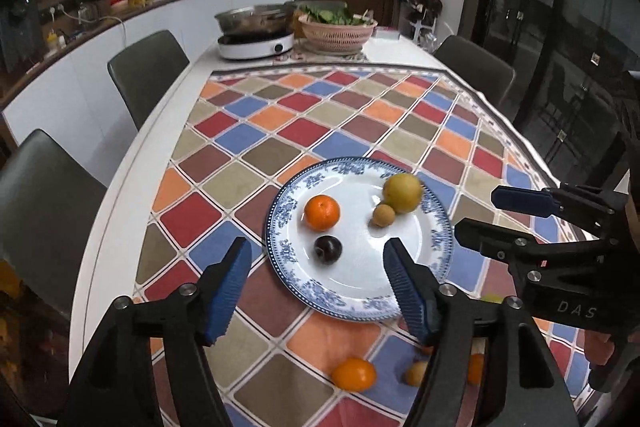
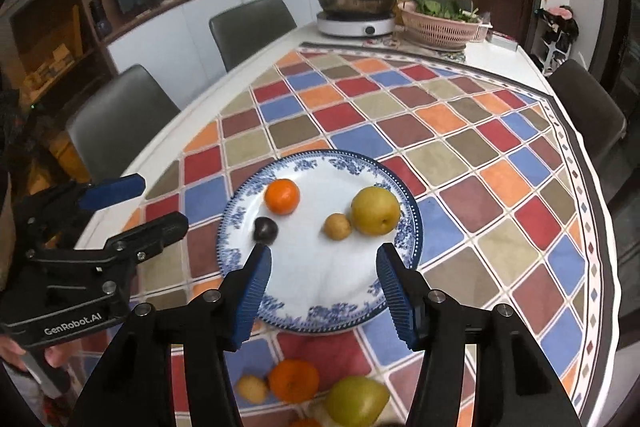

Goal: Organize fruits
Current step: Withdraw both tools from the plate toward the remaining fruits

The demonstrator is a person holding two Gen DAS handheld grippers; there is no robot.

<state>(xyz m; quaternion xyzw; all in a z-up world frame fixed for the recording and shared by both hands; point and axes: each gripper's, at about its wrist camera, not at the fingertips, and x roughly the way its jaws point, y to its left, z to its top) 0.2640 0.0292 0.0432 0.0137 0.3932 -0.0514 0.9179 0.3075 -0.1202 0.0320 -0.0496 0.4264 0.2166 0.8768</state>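
A blue-and-white plate [image 1: 360,301] [image 2: 320,315] sits on the checkered tablecloth. On it lie an orange mandarin [image 1: 322,212] [image 2: 282,196], a dark plum [image 1: 327,249] [image 2: 265,229], a yellow pear [image 1: 402,193] [image 2: 375,211] and a small tan fruit [image 1: 384,215] [image 2: 337,226]. My left gripper [image 1: 316,283] is open and empty above the plate's near edge. My right gripper [image 2: 324,287] is open and empty over the plate. Loose fruit lies in front of the plate: a mandarin [image 1: 354,374] [image 2: 294,381], a small tan fruit [image 1: 416,373] [image 2: 251,388], a green-yellow pear [image 2: 356,401].
An induction cooker with a steel pot [image 1: 256,27] [image 2: 356,11] and a pink basket of greens [image 1: 338,27] [image 2: 440,23] stand at the table's far end. Grey chairs [image 1: 148,75] [image 2: 120,119] line the left side, another [image 1: 476,71] on the right.
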